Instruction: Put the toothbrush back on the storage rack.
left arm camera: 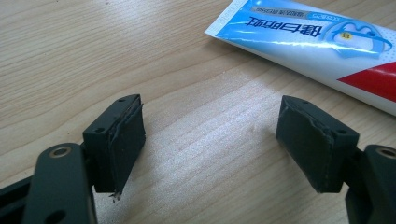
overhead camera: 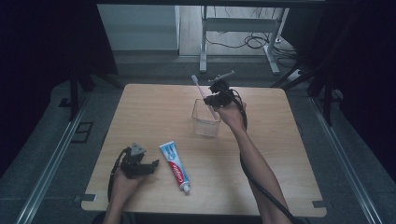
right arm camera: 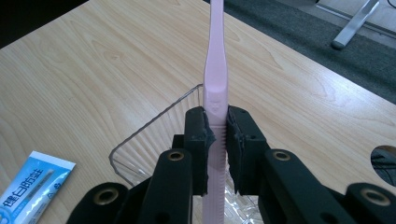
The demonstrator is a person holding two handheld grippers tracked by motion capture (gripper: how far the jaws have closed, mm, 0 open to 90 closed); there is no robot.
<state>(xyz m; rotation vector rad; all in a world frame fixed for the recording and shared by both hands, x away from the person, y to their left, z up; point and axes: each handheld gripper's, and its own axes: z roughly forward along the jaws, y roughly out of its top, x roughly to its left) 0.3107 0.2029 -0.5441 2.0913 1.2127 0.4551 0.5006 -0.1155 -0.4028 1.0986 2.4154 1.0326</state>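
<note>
A pink toothbrush [overhead camera: 201,90] [right arm camera: 215,70] is clamped between the pads of my right gripper [overhead camera: 215,99] [right arm camera: 217,140], which is shut on its handle. Its lower end reaches down into a clear square plastic cup [overhead camera: 206,119] [right arm camera: 140,144] on the wooden table [overhead camera: 154,107]; the head tilts up and to the far left. A blue, white and red toothpaste tube [overhead camera: 175,166] [left arm camera: 322,42] [right arm camera: 28,186] lies flat near the front. My left gripper [overhead camera: 148,166] [left arm camera: 210,149] rests low on the table just left of the tube, jaws wide open with bare wood between them.
The floor drops away beyond the table's edges. Grey metal desk legs [overhead camera: 203,44] and loose cables [overhead camera: 252,42] stand on the floor past the far edge. A round hole [right arm camera: 384,161] in the tabletop appears in the right gripper view.
</note>
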